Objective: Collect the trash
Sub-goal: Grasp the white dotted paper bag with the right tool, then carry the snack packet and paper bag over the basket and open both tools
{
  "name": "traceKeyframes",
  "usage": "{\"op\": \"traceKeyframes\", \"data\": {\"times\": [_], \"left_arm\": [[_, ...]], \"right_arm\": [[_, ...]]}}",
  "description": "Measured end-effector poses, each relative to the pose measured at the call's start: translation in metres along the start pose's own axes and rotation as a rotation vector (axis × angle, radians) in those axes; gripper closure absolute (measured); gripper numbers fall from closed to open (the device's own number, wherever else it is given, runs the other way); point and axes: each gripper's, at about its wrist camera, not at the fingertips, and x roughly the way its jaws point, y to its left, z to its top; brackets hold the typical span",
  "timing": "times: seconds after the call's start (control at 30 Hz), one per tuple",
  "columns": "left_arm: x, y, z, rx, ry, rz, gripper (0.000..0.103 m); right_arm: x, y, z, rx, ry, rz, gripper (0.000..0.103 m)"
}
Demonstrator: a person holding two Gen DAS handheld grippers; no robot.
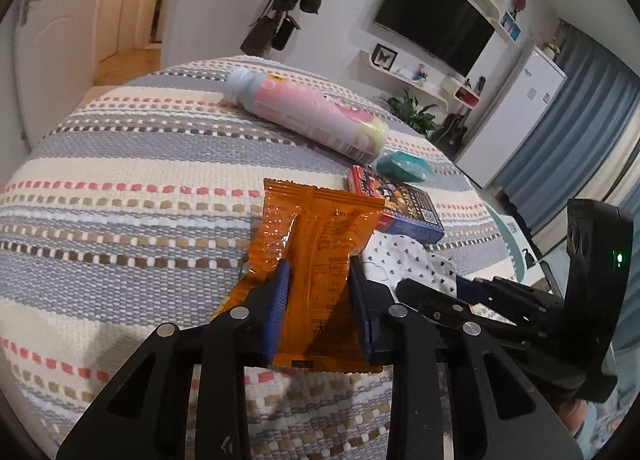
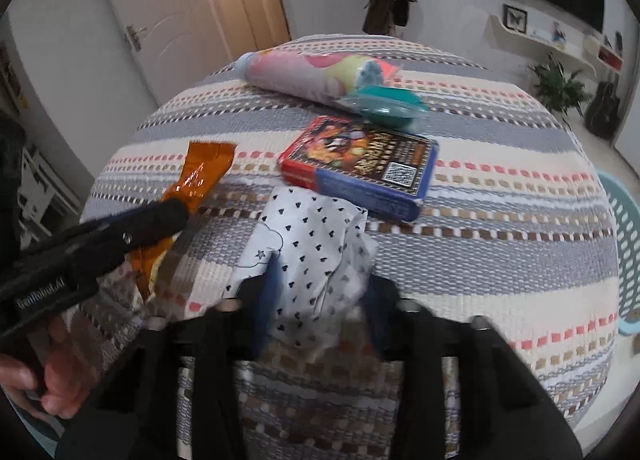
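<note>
The orange snack wrapper (image 1: 316, 268), a crinkled foil packet with crimped ends, is clamped between the blue pads of the left gripper (image 1: 320, 292), whose jaws are closed on its lower half above the striped woven tablecloth (image 1: 132, 196). In the right wrist view the same wrapper (image 2: 200, 176) is seen beside the left gripper's black body, which is held by a hand (image 2: 56, 380). A crumpled white paper with small dark hearts (image 2: 316, 248) is bracketed by the right gripper (image 2: 324, 292); because of blur, it cannot be told whether its pads press on the paper. Just beyond the paper, a flat rectangular card box (image 2: 360, 168) with a red and blue printed face is laid on the cloth. Farther out, a pink plastic bottle (image 1: 304, 116) is lying on its side, with a teal rounded object (image 1: 404, 166) just beside its base. A pale blue perforated basket (image 2: 628, 244) is seen past the table edge; its contents cannot be made out.
</note>
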Motion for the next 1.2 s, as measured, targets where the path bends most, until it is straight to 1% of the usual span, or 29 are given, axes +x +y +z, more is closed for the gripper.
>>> {"op": "traceKeyframes", "data": {"times": [0.03,0.07,0.17,0.4,0.57,0.73,0.9,1.03,1.13,1.2], "left_arm": [[-0.002,-0.001,0.0,0.001,-0.001,0.001,0.075],[-0.003,-0.002,0.0,0.0,-0.003,0.003,0.075],[-0.007,-0.006,0.002,0.004,-0.012,0.002,0.075],[-0.021,-0.033,0.018,0.049,-0.066,-0.014,0.075],[-0.022,-0.067,0.035,0.102,-0.094,-0.037,0.075],[-0.012,-0.104,0.055,0.164,-0.104,-0.073,0.075],[0.013,-0.155,0.073,0.242,-0.089,-0.116,0.075],[0.04,-0.195,0.082,0.291,-0.061,-0.161,0.075],[0.071,-0.227,0.088,0.307,-0.011,-0.217,0.075],[0.093,-0.244,0.09,0.316,0.019,-0.235,0.075]], "right_arm": [[-0.001,0.002,-0.001,-0.01,-0.002,-0.001,0.087],[-0.002,0.002,-0.001,-0.013,-0.004,0.003,0.091],[-0.01,0.002,-0.001,-0.016,-0.031,0.02,0.097],[-0.056,-0.014,0.005,-0.007,-0.134,0.003,0.099],[-0.091,-0.043,0.014,0.034,-0.217,-0.029,0.099],[-0.116,-0.086,0.021,0.086,-0.285,-0.108,0.099],[-0.136,-0.142,0.026,0.162,-0.33,-0.175,0.099],[-0.145,-0.187,0.026,0.22,-0.353,-0.239,0.099],[-0.15,-0.223,0.023,0.268,-0.36,-0.286,0.099],[-0.149,-0.245,0.02,0.299,-0.354,-0.304,0.099]]}}
